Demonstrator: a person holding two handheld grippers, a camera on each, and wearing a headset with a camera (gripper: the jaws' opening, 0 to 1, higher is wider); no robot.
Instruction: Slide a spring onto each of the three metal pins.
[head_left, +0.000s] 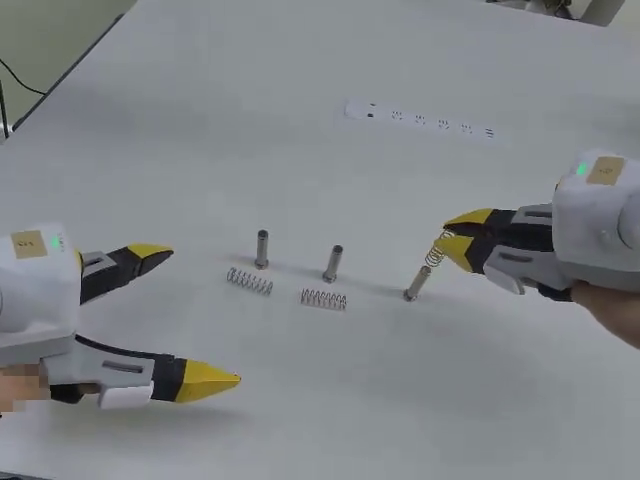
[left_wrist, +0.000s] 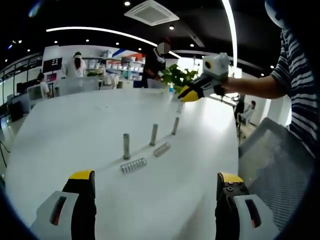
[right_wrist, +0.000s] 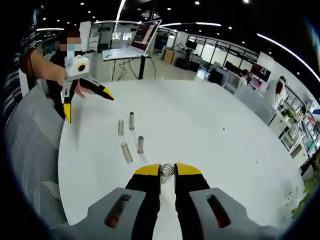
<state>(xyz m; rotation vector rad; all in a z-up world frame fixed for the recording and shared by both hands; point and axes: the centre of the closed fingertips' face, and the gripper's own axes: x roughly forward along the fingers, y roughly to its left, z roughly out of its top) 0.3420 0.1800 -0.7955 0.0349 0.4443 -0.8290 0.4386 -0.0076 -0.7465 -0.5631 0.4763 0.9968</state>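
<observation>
Gripping a spring, the closed right claw should line it along the tilted pin just beyond its tips.

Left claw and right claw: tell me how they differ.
The left claw is open wide and empty; the right claw is shut on a spring. The left claw hangs far from the rightmost pin; the right claw is close beside it. Both are black with yellow tips.
</observation>
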